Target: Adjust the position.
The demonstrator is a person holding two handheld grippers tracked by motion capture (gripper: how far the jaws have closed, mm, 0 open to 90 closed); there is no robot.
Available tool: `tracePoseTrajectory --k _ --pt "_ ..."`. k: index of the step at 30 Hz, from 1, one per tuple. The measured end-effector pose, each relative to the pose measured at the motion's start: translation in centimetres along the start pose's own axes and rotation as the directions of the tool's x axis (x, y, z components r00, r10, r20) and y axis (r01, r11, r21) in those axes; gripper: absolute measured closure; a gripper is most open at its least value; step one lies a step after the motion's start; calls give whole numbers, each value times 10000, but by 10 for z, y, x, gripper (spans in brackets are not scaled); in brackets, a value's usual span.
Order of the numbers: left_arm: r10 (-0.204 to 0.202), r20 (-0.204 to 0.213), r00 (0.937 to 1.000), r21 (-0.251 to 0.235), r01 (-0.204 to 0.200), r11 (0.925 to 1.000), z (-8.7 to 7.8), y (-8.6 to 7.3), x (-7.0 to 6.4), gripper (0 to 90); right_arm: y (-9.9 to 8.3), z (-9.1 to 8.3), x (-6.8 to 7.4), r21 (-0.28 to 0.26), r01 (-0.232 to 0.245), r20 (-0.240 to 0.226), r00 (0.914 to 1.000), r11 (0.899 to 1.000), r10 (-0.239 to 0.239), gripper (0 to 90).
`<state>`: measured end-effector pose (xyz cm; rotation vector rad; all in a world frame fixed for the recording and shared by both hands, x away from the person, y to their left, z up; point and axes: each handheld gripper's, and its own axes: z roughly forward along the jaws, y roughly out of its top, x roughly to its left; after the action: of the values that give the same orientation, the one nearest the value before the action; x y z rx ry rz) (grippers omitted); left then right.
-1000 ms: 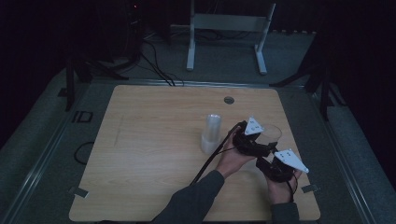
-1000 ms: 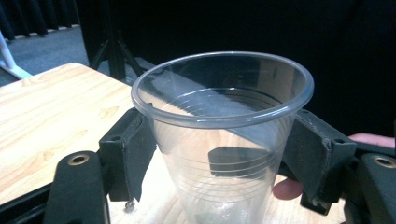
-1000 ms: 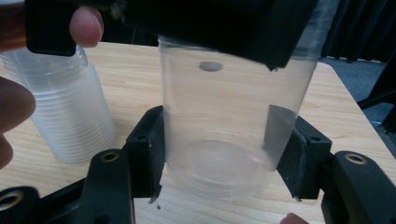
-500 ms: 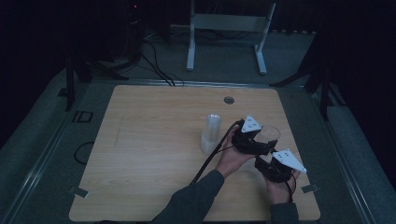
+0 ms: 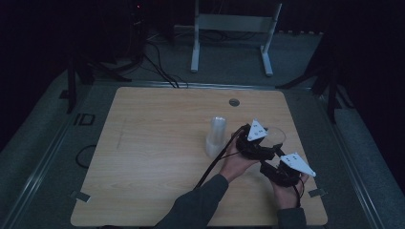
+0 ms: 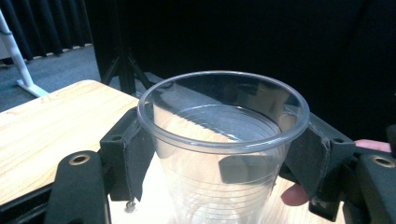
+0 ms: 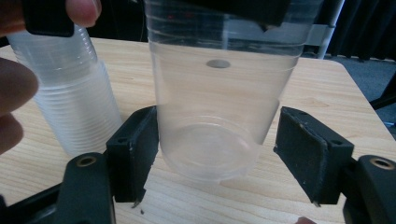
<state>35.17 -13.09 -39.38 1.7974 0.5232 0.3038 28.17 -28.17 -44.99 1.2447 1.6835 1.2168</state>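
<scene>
Two hand-held grippers at clear cup [image 6: 224, 154]: left [image 6: 219, 154] clamps it, right [image 7: 219, 154] released round its base, cup stack [image 7: 70, 107] just beside.

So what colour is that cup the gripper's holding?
None really: the cup is clear, see-through plastic with faint ridges, which shows best in the left gripper view.

A pale wooden table [image 5: 157, 157] with rounded corners stands on grey carpet, its grain running lengthwise. Near the far edge there is a small round grey cap [image 5: 234, 102] set into the top. A stack of clear plastic cups [image 5: 216, 137] stands upright on the wood, right of the middle. Just beside it, toward the right edge, a single clear cup [image 7: 217, 100] stands upright with its base close to the wood; whether it touches is hard to tell.
</scene>
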Motion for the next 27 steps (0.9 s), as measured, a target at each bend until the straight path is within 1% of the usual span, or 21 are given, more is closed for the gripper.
tracePoseTrajectory --k 6,12,13,16,20,25,27 --pt "32 -221 9997 -12 -32 10000 -1 -6 5 288 -1 -2 0 28 19 -6 10000 10000 -19 292" --pt "57 -371 9993 -35 -58 10000 -2 -8 7 288 -1 -3 0 42 34 -21 10000 10000 -34 289" --pt "150 -446 9989 -84 -154 9998 -2 -8 8 288 -2 -4 -1 37 35 -10 10000 10000 -35 288" --pt "185 -528 9984 -116 -191 9998 -3 -9 8 288 -3 -5 -2 60 -5 -58 10000 10000 6 284" --pt "305 -674 9973 -198 -319 9993 -5 -9 9 288 -3 -7 -2 86 54 -104 9999 9999 -53 278" --pt "378 -711 9968 -170 -391 9991 -8 -10 12 288 -4 -8 -7 124 112 -113 9999 9999 -110 278" --pt "344 -754 9966 -195 -360 9992 -9 -11 13 289 -4 -8 -8 130 88 -99 9999 9999 -87 278"
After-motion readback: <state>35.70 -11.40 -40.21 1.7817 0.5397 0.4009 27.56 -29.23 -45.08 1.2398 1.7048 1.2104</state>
